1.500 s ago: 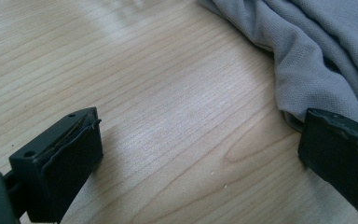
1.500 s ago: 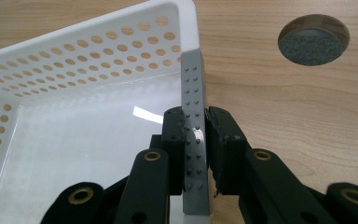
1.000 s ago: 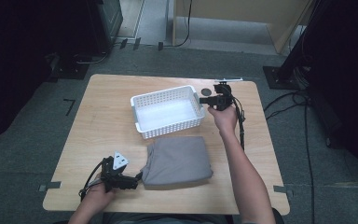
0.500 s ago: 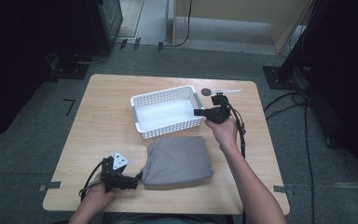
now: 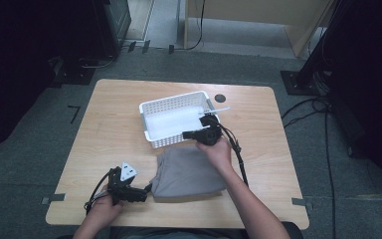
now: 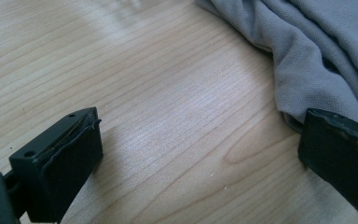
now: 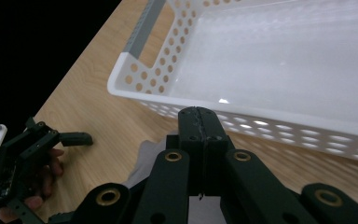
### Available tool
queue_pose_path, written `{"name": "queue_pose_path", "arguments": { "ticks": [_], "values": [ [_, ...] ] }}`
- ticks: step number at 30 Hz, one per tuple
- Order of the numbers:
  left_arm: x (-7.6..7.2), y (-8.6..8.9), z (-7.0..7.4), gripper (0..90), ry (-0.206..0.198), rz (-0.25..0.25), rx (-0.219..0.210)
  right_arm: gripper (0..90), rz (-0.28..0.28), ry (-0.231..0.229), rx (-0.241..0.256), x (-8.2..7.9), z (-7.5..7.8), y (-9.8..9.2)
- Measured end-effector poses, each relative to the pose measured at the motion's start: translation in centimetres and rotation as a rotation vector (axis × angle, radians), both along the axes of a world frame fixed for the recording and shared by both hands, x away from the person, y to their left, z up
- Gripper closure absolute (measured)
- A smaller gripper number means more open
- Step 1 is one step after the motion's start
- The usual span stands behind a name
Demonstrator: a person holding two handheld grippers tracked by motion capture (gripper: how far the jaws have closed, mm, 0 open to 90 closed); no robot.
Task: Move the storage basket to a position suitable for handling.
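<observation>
A folded grey cloth [image 5: 189,172] lies on the wooden table [image 5: 109,124], near its front edge. Just behind it stands an empty white perforated basket [image 5: 171,99]. My left gripper [image 5: 146,191] rests low at the cloth's left edge. In the left gripper view it [image 6: 200,135] stands wide open, with the cloth [image 6: 326,51] beside its right jaw and nothing between the jaws. My right gripper [image 5: 185,134] is shut and empty, hovering over the basket's near wall and the cloth's far edge. In the right gripper view its closed tips [image 7: 200,121] point at the basket wall [image 7: 279,126].
A small dark round spot [image 5: 220,98] sits on the table behind the basket's right corner. Bare tabletop lies to the left of the basket and to the right of the cloth. Cables trail over the floor at the right.
My right gripper has moved from the basket's far right corner toward me and leftward, to the basket's near wall. The left gripper and the cloth have stayed put.
</observation>
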State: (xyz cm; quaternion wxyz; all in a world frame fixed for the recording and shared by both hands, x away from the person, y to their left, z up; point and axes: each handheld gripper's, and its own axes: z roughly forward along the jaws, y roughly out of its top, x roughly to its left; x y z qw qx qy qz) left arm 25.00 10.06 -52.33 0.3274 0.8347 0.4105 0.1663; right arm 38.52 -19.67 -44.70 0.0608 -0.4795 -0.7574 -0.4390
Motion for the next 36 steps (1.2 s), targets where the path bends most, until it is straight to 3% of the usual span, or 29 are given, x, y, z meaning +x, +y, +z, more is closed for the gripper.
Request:
{"name": "queue_pose_path", "arguments": {
  "ticks": [4,9,14,17,19,26,36],
  "values": [
    [0.0,0.0,0.0,0.0,0.0,0.0,0.0,90.0,0.052,0.023,-0.016,-0.1,-0.6,1.9],
    [0.0,0.0,0.0,0.0,0.0,0.0,0.0,90.0,0.105,0.044,-0.072,0.4,-1.4,4.2],
    [0.0,0.0,0.0,0.0,-0.001,-0.001,0.001,90.0,0.128,0.052,-0.088,0.8,-1.9,6.1],
    [0.0,0.0,0.0,0.0,-0.001,0.0,0.001,89.8,0.139,0.086,-0.083,1.3,-2.2,7.3],
    [0.0,0.0,0.0,0.0,-0.001,0.0,0.0,89.8,0.152,0.077,-0.096,1.6,-2.3,8.0],
    [0.0,0.0,0.0,0.0,-0.001,-0.001,0.003,89.4,0.154,0.067,-0.094,2.3,-2.4,9.6],
    [0.0,0.0,0.0,0.0,0.0,-0.001,0.002,88.4,0.108,0.067,-0.052,4.0,-2.6,11.1]
  ]
}}
